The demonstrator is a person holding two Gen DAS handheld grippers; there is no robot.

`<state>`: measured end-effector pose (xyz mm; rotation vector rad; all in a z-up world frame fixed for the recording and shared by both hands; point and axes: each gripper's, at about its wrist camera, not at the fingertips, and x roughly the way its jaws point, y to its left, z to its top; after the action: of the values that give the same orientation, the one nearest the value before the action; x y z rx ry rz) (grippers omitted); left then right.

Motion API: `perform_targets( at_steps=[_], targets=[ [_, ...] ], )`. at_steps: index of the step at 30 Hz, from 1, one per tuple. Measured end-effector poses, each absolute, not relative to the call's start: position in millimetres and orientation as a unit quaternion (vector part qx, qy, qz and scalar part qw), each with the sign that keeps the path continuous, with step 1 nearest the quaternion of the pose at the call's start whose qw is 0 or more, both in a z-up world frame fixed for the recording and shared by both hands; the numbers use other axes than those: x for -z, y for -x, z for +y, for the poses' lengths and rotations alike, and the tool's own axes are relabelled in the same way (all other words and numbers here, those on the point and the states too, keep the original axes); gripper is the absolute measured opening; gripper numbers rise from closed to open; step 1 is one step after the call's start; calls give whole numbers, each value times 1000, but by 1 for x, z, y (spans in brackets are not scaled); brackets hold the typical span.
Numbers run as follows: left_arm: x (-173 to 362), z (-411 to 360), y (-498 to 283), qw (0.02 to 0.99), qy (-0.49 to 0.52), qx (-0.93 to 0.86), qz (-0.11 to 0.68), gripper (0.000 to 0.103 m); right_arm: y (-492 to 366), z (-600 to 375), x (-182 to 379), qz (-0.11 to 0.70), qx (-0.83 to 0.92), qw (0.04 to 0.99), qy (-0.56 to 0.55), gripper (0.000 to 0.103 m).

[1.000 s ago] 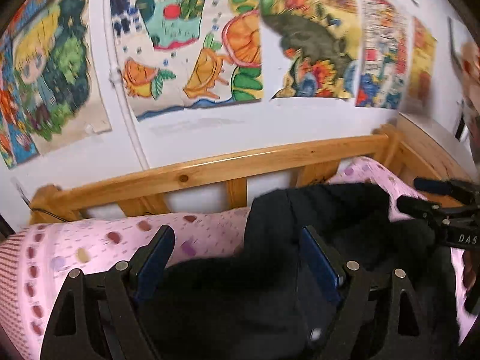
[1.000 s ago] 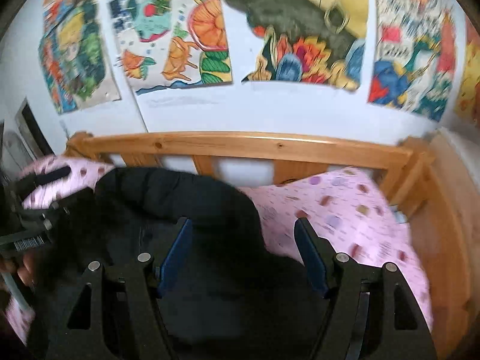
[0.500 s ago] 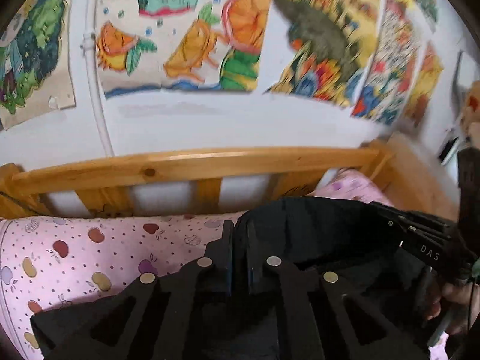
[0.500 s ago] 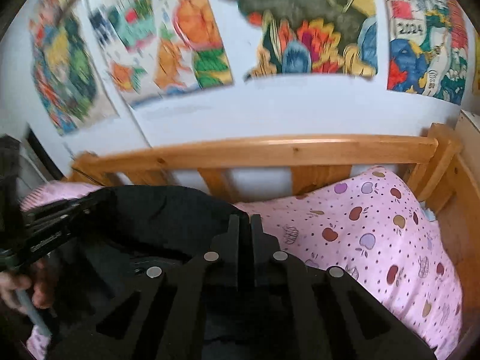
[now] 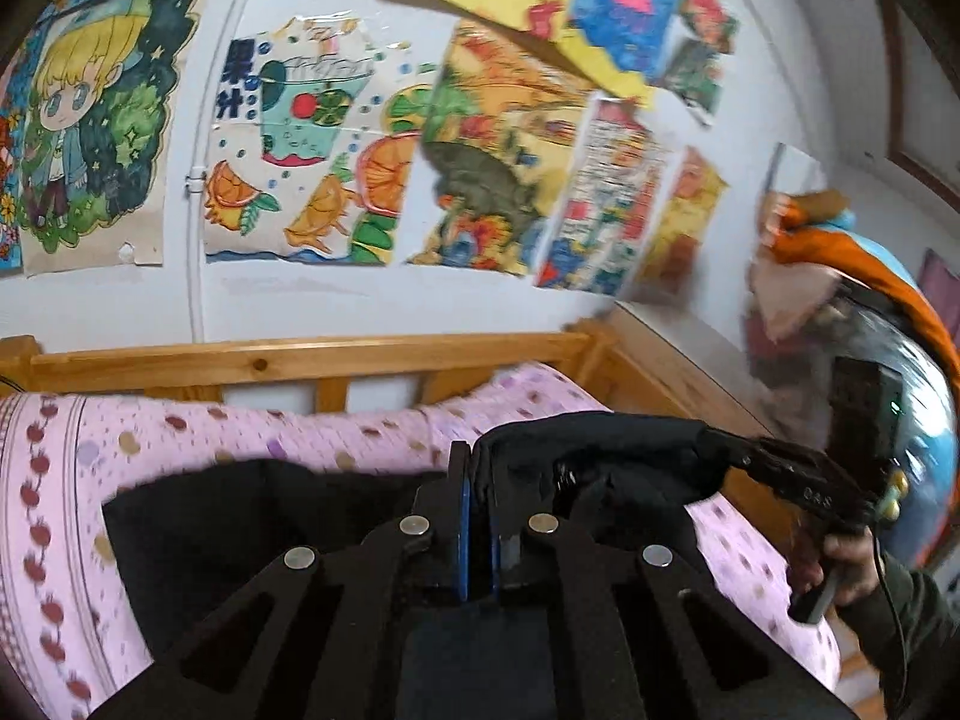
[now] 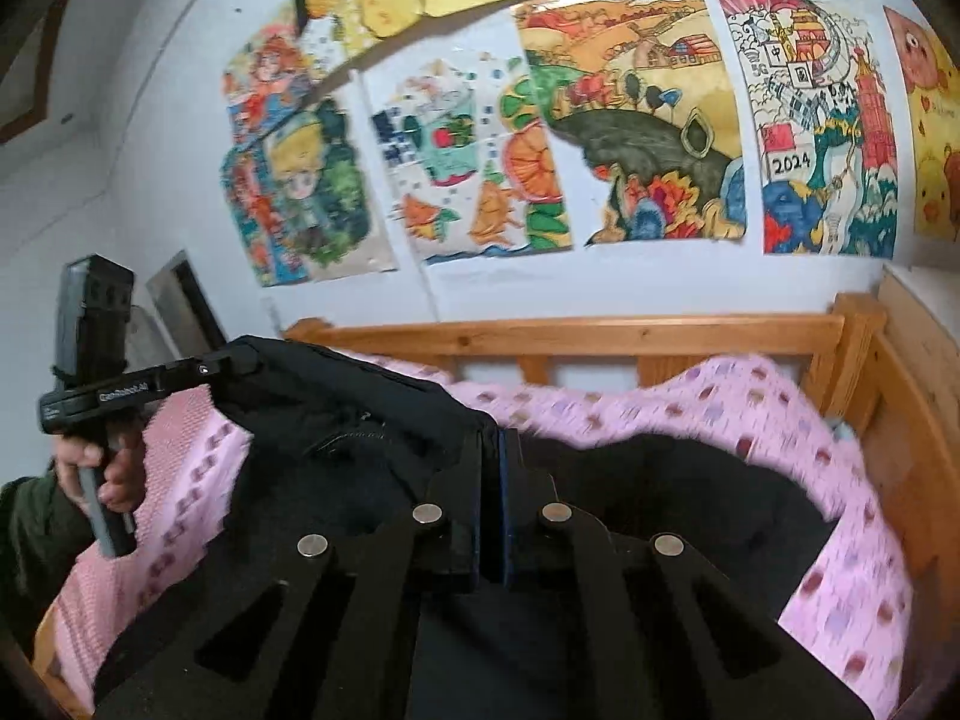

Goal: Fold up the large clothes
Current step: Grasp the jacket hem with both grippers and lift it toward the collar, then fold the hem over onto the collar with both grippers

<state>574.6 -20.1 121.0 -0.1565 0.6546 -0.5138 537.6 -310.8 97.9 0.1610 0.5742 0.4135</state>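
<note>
A large black garment (image 5: 252, 516) lies on a pink patterned bed sheet (image 5: 72, 480). My left gripper (image 5: 474, 468) is shut on the garment's top edge and holds it lifted. My right gripper (image 6: 492, 450) is shut on the same edge further along; the cloth (image 6: 660, 480) hangs below it. The edge stretches between both grippers. In the left wrist view the right gripper (image 5: 738, 456) shows at the right, clamped on the cloth. In the right wrist view the left gripper (image 6: 234, 360) shows at the left, also clamped on it.
A wooden bed rail (image 5: 300, 360) runs along the far side, and another (image 6: 900, 420) along the right end. The white wall behind carries several colourful drawings (image 6: 480, 168). An orange and blue object (image 5: 870, 300) stands at the right.
Both grippers closed on the black garment's edge a second ago. Since then they have lifted it up off the bed and drawn the edge taut between them.
</note>
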Motion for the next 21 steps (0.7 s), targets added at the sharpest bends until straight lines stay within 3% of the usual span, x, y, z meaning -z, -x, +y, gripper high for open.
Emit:
perform_targets(
  at_steps=[8,21],
  targets=[
    [-79,-28,-508,891,-29,266,366,5,-476,-285,-65,330,-208,920,36,4],
    [28,-46,-533,876,-64,214,427,5,-508,-263,32,401,-153,901,67,4]
  ],
)
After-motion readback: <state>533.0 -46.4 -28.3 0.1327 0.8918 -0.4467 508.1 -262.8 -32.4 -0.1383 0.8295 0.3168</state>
